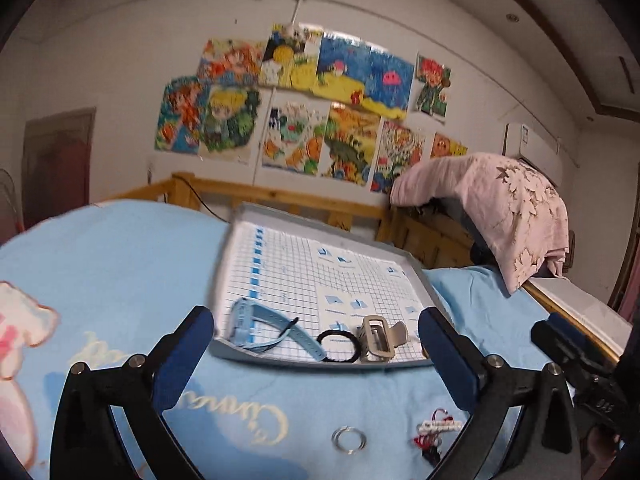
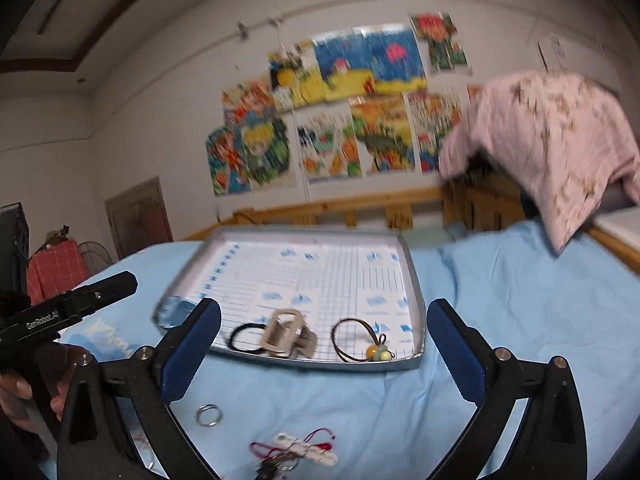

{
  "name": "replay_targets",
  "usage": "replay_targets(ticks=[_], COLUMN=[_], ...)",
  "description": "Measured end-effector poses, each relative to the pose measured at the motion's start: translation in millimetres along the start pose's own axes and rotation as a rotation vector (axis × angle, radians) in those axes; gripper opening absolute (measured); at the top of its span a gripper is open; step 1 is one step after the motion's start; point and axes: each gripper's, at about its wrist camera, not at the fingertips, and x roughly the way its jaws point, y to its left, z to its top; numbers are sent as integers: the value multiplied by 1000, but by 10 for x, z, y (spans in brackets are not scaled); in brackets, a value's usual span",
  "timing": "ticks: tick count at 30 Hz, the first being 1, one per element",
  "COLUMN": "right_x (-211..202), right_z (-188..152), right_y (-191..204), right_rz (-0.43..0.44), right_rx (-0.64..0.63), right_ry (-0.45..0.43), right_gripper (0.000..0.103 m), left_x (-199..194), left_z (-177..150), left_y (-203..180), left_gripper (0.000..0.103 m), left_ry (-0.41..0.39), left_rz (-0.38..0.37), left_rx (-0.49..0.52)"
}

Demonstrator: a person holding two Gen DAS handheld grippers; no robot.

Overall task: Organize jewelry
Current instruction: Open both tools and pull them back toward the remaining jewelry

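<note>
A grey tray (image 1: pixel 280 216) (image 2: pixel 412 268) with a grid-printed liner lies on the blue bedsheet. In it are a light blue watch (image 1: pixel 256 326), a black hair tie (image 1: pixel 338 345) (image 2: pixel 245 335), a beige hair claw (image 1: pixel 376 338) (image 2: pixel 286 332) and a brown cord with yellow-green beads (image 2: pixel 362 338). On the sheet in front lie a silver ring (image 1: pixel 349 439) (image 2: pixel 208 415) and a white bead bracelet with red string (image 1: pixel 438 428) (image 2: pixel 306 450). My left gripper (image 1: pixel 316 340) is open and empty above the tray's near edge. My right gripper (image 2: pixel 324 344) is open and empty, likewise.
A wooden bed rail (image 1: pixel 280 196) (image 2: pixel 360 208) runs behind the tray. A pink quilt (image 1: pixel 516 208) (image 2: pixel 560 140) hangs over the rail at the right. Drawings cover the wall. The right gripper shows at the edge of the left wrist view (image 1: pixel 576 352).
</note>
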Motion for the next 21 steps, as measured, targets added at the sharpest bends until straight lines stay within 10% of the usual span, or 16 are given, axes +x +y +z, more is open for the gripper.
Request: replay_targets(ticks=[11, 21], right_x=[-820, -1305], right_z=[-136, -313], right_y=[407, 460], right_rz=[20, 2], right_rx=[-72, -96], right_ry=[-82, -52], right_gripper=[101, 101], left_x=[-873, -1286], left_z=[-211, -607], left_y=[10, -31], left_gripper=[103, 103], left_ry=[-109, -46], left_rz=[47, 37], left_rx=[59, 88])
